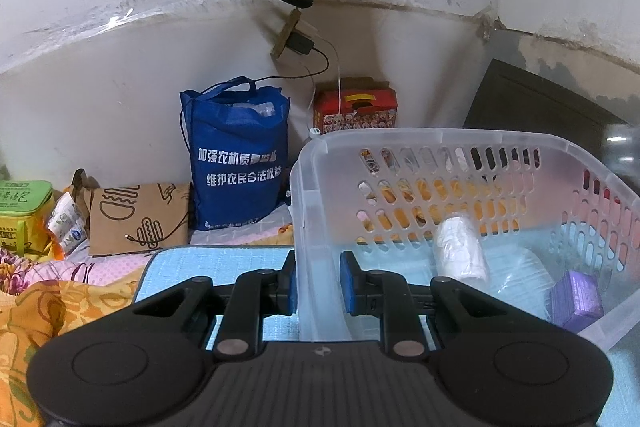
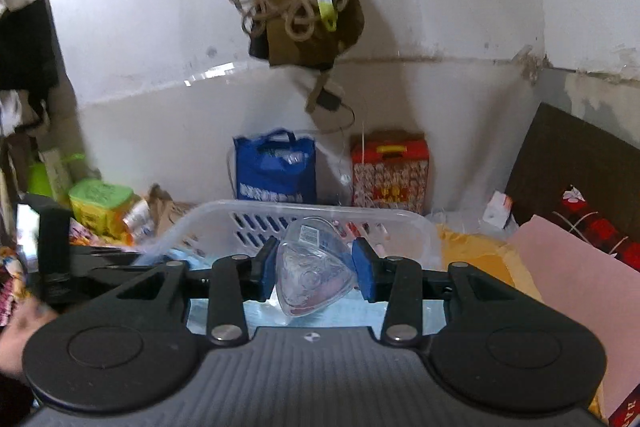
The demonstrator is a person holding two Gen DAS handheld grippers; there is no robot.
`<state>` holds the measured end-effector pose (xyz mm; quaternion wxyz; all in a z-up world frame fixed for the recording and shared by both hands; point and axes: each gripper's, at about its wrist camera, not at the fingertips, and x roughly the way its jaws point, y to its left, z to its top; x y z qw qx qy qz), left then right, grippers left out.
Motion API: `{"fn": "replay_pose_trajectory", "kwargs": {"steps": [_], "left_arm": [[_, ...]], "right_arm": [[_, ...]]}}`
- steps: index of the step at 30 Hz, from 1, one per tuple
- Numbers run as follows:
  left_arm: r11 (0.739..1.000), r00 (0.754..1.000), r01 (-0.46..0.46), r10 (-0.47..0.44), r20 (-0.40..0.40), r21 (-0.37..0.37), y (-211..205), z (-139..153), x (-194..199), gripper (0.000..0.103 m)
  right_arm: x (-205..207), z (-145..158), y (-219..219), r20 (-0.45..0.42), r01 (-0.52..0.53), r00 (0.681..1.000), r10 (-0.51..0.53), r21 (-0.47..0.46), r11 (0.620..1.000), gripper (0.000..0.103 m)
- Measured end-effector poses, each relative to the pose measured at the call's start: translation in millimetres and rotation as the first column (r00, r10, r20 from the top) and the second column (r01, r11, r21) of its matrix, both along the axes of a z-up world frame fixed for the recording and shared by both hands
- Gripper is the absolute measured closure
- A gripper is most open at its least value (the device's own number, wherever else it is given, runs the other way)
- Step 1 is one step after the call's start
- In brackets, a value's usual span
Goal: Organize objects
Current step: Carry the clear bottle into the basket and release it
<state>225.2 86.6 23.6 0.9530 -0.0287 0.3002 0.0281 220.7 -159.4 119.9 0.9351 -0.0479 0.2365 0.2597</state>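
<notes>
Left gripper (image 1: 318, 283): jaws drawn in tight on the near-left wall of the clear plastic basket (image 1: 520, 147), one blue pad outside the wall, the other inside. It reads as a steadying grip that keeps the basket in place on the pale blue mat (image 1: 192, 263). Ahead of this gripper and to its right, inside the basket, lie a white crumpled bottle-like item (image 1: 460, 247), a clear lidded container (image 1: 520, 275) and a purple box (image 1: 576, 297). Beyond the basket, against the wall, stand a blue tote bag (image 1: 240, 155) and a red carton (image 1: 354, 107).

Right gripper (image 2: 314, 269): jaws at a middling width, closed on a clear triangular plastic package (image 2: 312, 267); both blue pads press its sides. The package hangs point-down between the fingers, held clear of the mat. The basket (image 2: 224, 211) sits just ahead of and below this gripper, its near rim directly behind the package. The view is slightly blurred at its left edge.

Step in hand, as I judge it: carrying the package to the basket while the left gripper braces it.

Next move calls for: bringing the package forward over the near rim, lowering it into a free spot beside the items already inside, then opening the jaws. Risk: the package is thin and slick; it may slip or buckle if squeezed harder.
</notes>
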Motion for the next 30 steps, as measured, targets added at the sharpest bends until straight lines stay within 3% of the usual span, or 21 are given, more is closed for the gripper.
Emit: {"fn": "replay_pose_trajectory", "kwargs": {"steps": [8, 17, 18, 19, 21, 27, 30], "left_arm": [[1.000, 1.000, 0.007, -0.007, -0.005, 0.005, 1, 0, 0, 0.079], [1.000, 1.000, 0.000, 0.000, -0.005, 0.022, -1, -1, 1, 0.079], [1.000, 1.000, 0.000, 0.000, -0.005, 0.023, -1, -1, 1, 0.079], [1.000, 1.000, 0.000, 0.000, -0.005, 0.024, -2, -1, 1, 0.079], [1.000, 1.000, -0.001, 0.001, -0.006, 0.027, -2, -1, 1, 0.079], [0.999, 1.000, -0.003, 0.004, -0.004, 0.035, -3, -2, 2, 0.078], [0.999, 1.000, -0.001, 0.001, -0.002, 0.036, -4, -2, 3, 0.077]], "right_arm": [[31, -33, 23, -0.078, -0.030, 0.997, 0.028, -0.028, 0.999, 0.060], [35, -38, 18, -0.083, -0.040, 0.996, 0.038, -0.018, 0.999, 0.059], [34, -37, 18, -0.073, -0.038, 0.997, 0.037, -0.017, 0.999, 0.055], [33, -37, 18, -0.060, -0.038, 0.998, 0.037, -0.016, 0.999, 0.036], [28, -35, 16, -0.031, -0.038, 0.999, 0.037, -0.015, 0.999, 0.016], [-2, -25, -3, 0.040, -0.022, 0.999, 0.022, 0.016, 1.000, 0.001], [-14, -25, -12, 0.043, -0.014, 0.999, 0.013, 0.029, 0.999, 0.000]]}}
